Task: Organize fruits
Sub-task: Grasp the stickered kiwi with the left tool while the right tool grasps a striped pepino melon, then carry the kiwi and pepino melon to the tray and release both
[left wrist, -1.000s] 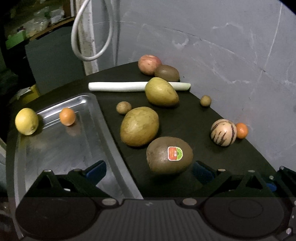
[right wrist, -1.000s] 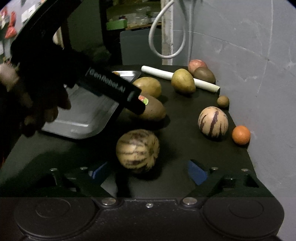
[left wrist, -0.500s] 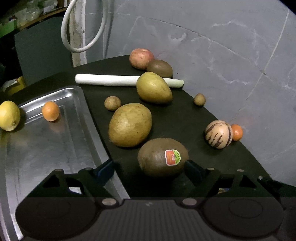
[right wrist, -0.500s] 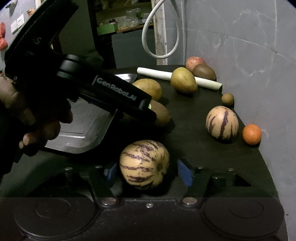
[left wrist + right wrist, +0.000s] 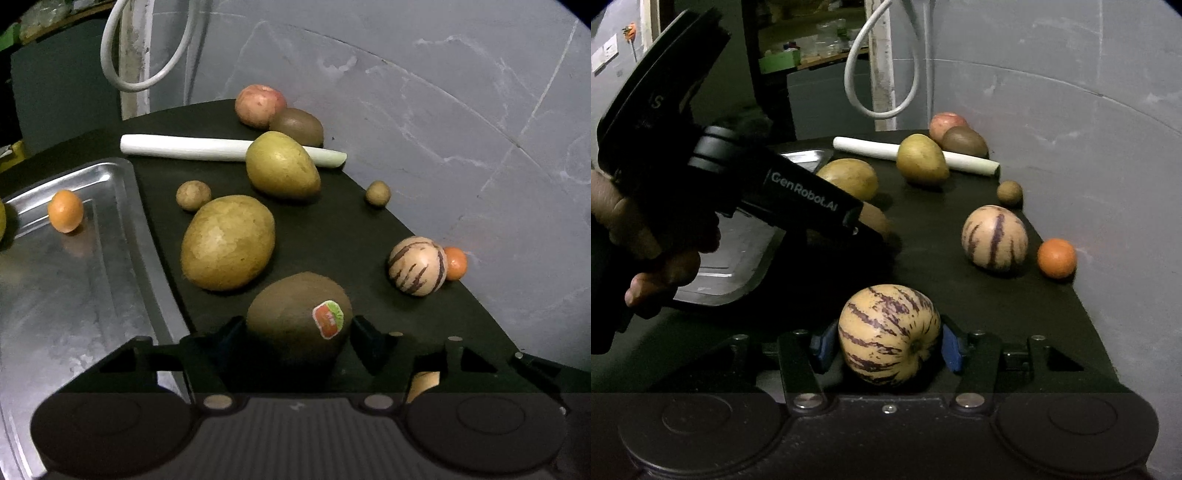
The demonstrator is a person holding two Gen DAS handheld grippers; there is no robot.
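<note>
Straddling fruits near the tray (image 5: 147, 236) edge: left gripper (image 5: 297, 330) on kiwi (image 5: 291, 317), right gripper (image 5: 888, 341) on striped melon (image 5: 888, 334).

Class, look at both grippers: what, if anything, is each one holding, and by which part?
The left gripper brackets the stickered kiwi across its sides; the right gripper clamps the near striped melon across its sides. Both fruits seem to sit on the table.

Light: dim, overhead, cool
Glare: soft sheen on steel tray (image 5: 92, 280)
Shadows: dark pools under fruit on black table (image 5: 960, 295)
Distortion: fisheye bending, dark vignetted corners
Blur: hand (image 5: 639, 240) soft, close
</note>
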